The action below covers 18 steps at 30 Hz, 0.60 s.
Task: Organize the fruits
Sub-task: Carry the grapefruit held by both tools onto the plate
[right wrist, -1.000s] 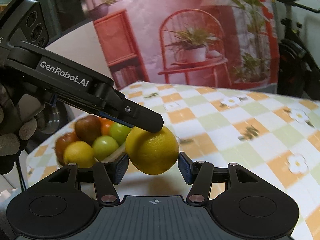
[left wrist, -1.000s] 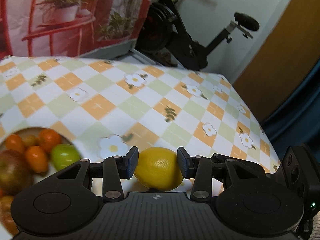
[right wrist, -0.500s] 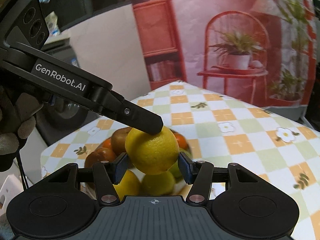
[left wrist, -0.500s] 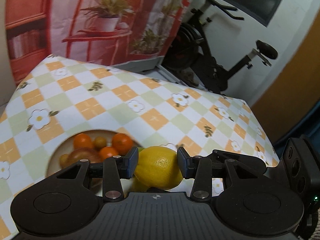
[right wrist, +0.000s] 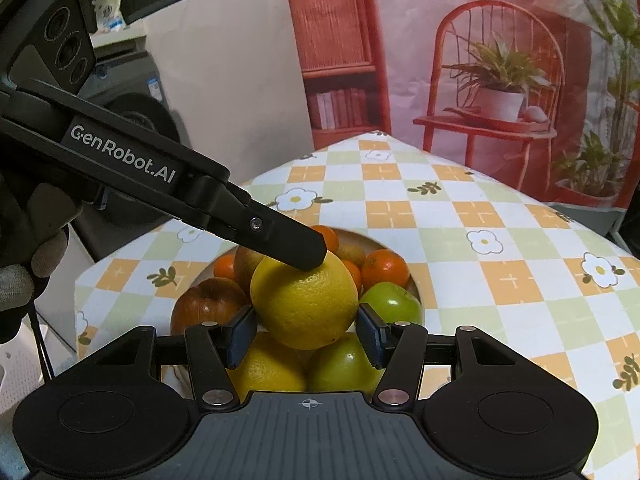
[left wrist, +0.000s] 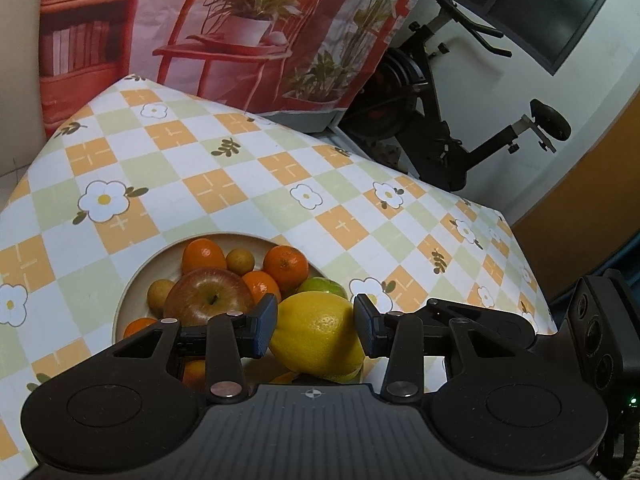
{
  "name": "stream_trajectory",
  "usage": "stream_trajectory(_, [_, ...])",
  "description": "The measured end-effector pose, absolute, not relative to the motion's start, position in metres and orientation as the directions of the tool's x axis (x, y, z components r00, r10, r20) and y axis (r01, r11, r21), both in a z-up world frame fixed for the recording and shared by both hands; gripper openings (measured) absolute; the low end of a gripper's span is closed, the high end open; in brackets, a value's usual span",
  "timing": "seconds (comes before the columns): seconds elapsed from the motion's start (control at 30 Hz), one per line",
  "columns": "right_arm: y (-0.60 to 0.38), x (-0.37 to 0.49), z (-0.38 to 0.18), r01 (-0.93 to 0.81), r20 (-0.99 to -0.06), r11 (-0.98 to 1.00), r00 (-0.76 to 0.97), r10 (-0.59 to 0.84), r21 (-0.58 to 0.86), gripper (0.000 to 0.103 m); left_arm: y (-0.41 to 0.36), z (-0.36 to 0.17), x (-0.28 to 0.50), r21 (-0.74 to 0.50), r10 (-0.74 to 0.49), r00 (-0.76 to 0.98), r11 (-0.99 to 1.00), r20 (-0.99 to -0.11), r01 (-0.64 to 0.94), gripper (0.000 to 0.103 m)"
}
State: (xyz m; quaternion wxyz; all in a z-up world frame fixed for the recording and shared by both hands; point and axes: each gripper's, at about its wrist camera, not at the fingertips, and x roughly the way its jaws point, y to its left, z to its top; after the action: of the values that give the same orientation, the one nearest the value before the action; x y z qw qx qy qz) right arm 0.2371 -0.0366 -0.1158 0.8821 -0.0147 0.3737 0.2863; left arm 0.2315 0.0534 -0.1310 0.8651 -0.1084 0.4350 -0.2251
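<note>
The left wrist view shows the lemon clamped between the pads of the left gripper, above the near rim of the fruit bowl, its long axis lying across the picture, slightly tilted. Only the right wrist view shows that the right gripper also grasps this lemon, and that a green apple and another yellow fruit lie in the bowl under it. The bowl stands on the checked tabletop
</note>
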Motion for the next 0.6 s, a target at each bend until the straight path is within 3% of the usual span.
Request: stream_trajectory(0.6, [-0.0345, 0.2398, -0.1148, -0.517, -0.673, 0.841, 0.566, 0.476, 0.159, 0.045, 0.0605, -0.1402, 0.2335, -0.362, -0.443, 0.518, 0.896, -0.731, 0.256, 0.039])
